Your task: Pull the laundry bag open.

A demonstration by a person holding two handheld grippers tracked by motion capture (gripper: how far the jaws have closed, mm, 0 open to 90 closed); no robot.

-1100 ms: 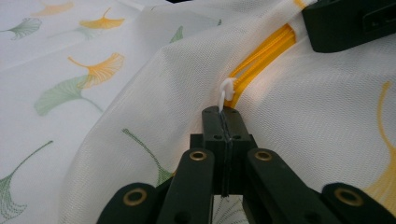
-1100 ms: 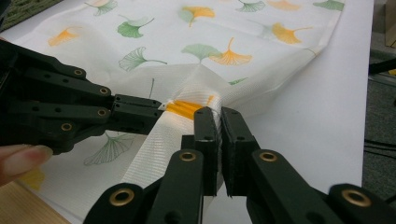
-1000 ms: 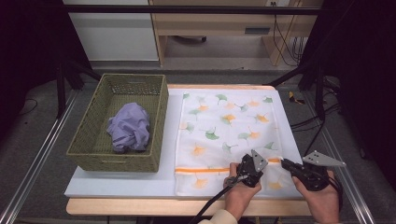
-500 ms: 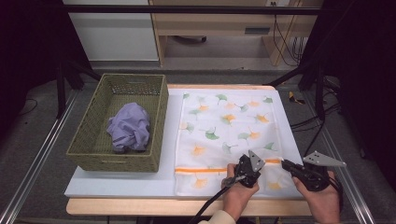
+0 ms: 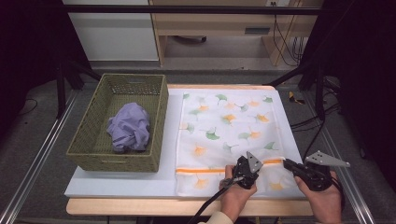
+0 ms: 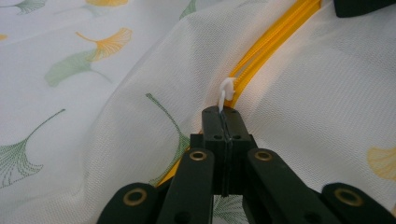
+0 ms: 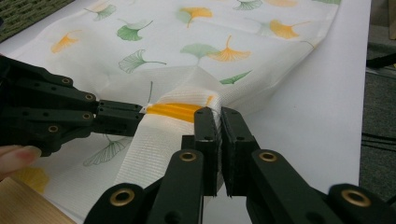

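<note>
- We see a white mesh laundry bag (image 5: 231, 135) printed with ginkgo leaves, lying flat on the right half of the table (image 5: 121, 184), with its orange zipper (image 5: 205, 170) running crosswise along the near end.
- Our left gripper (image 6: 225, 114) is clenched on the small white zipper pull (image 6: 226, 91); in the left gripper view the jaws meet with the tab pinched at their tips.
- Our right gripper (image 7: 218, 116) is clamped on the bag's fabric right at the zipper's right-hand end, where the cloth bunches up between the jaws in the right gripper view.
- The relation that matters: the zipper's long axis runs left to right across the table, and the two grippers sit close together on that line, the left gripper just to the left of the right one.
- We judge the unopened length of zipper lies away to the left of the pull, toward the basket (image 5: 100, 154) side, so a pull would travel leftward along the orange line while the right gripper anchors the end.
- The woven basket with a crumpled lilac cloth (image 5: 129, 127) stands well apart, on the left of the table.
</note>
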